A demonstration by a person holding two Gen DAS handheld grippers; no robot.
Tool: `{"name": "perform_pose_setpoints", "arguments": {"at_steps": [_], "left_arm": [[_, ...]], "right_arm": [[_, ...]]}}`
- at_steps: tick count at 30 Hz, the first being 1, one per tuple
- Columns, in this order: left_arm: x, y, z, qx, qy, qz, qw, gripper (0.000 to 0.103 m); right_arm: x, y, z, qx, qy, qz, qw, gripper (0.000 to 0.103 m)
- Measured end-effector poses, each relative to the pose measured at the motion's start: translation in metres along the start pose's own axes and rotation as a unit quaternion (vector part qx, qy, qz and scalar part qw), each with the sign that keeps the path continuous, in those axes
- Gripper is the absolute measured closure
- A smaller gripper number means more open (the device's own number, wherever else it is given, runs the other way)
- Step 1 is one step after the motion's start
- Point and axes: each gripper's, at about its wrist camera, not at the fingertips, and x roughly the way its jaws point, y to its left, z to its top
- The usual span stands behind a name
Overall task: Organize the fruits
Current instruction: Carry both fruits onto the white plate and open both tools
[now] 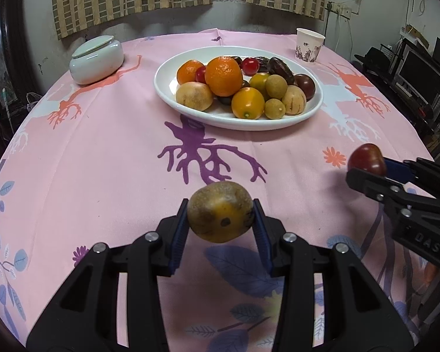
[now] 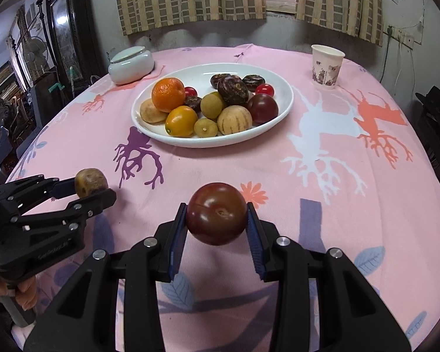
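Note:
My left gripper (image 1: 220, 212) is shut on a brownish-yellow round fruit (image 1: 221, 211), held above the pink tablecloth near the front; it also shows in the right wrist view (image 2: 90, 182). My right gripper (image 2: 217, 214) is shut on a dark red tomato (image 2: 216, 213), also seen in the left wrist view (image 1: 366, 159). A white oval plate (image 1: 167, 88) (image 2: 284, 99) farther back holds several fruits: oranges (image 1: 223, 75), yellow tomatoes, cherry tomatoes, dark fruits and tan round fruits.
A pale lidded ceramic jar (image 1: 96, 63) (image 2: 131, 64) stands at the back left. A paper cup (image 1: 308, 45) (image 2: 327, 66) stands at the back right. Curtains and a wall lie behind the round table; furniture stands on both sides.

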Motion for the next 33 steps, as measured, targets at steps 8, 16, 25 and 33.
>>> {"name": "perform_pose_setpoints", "arguments": {"at_steps": [8,16,25,33], "left_arm": [[-0.015,0.003,0.016,-0.012,-0.012,0.008,0.9998,0.061],[-0.022,-0.004,0.037,0.0,-0.01,0.011,0.9999,0.061],[-0.024,0.0,0.101,0.003,-0.039,-0.004,0.9992,0.061],[0.022,0.004,0.16,-0.002,-0.037,0.007,0.9993,0.061]], "right_arm": [[-0.016,-0.005,0.008,-0.003,-0.022,0.01,1.0,0.064],[-0.025,-0.005,0.023,-0.019,-0.038,0.01,0.999,0.064],[-0.02,-0.01,0.071,-0.036,-0.079,0.005,0.996,0.064],[0.029,-0.024,0.121,-0.02,-0.093,0.007,0.995,0.064]]}}
